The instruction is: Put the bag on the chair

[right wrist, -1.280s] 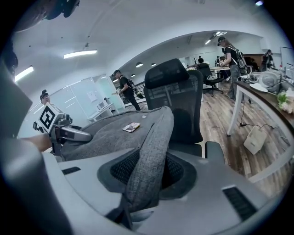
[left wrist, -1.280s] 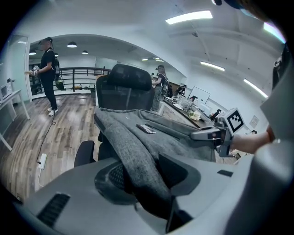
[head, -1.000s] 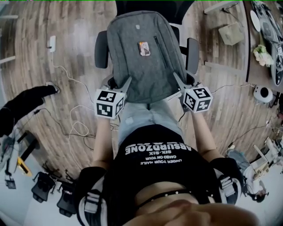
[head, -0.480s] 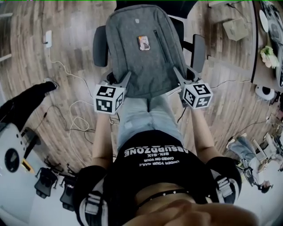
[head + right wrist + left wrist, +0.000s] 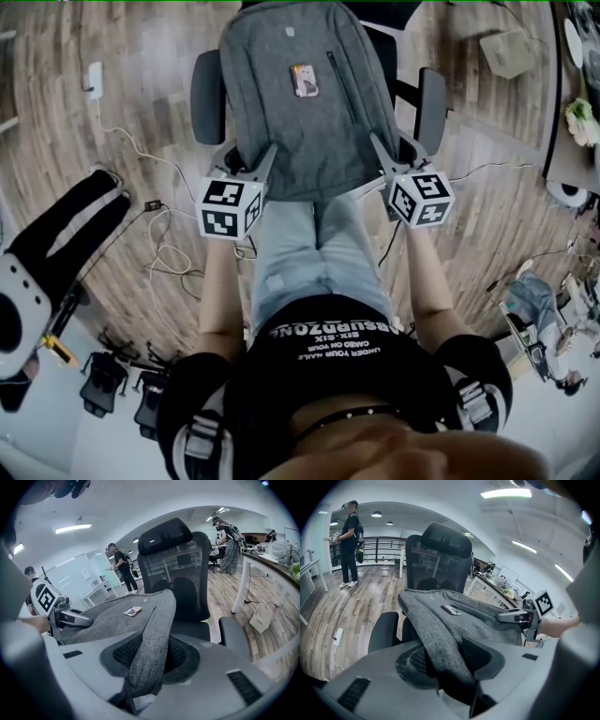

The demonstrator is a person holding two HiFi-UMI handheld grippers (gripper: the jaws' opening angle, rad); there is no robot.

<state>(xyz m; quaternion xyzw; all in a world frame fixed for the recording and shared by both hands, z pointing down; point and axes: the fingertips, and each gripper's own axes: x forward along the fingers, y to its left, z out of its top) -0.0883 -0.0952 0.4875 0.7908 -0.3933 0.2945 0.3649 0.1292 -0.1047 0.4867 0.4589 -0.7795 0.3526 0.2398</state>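
A grey backpack (image 5: 305,94) with a small card on its front lies tilted over the seat of a black office chair (image 5: 206,86), between the two armrests, its top toward the backrest. My left gripper (image 5: 266,156) is shut on the bag's near left edge, and the grey fabric (image 5: 440,653) is pinched between its jaws. My right gripper (image 5: 379,146) is shut on the near right edge, with a fold of the bag (image 5: 147,663) squeezed between its jaws. The chair's backrest (image 5: 436,555) rises behind the bag. Bag hides the seat.
Cables (image 5: 161,246) and a power strip (image 5: 94,80) lie on the wooden floor at the left. A black-and-white device (image 5: 52,248) sits at the far left. A desk (image 5: 574,103) runs along the right. People stand in the background (image 5: 349,541).
The bag and both grippers have moved away from the body, farther over the chair seat between the armrests. Both grips look unchanged.
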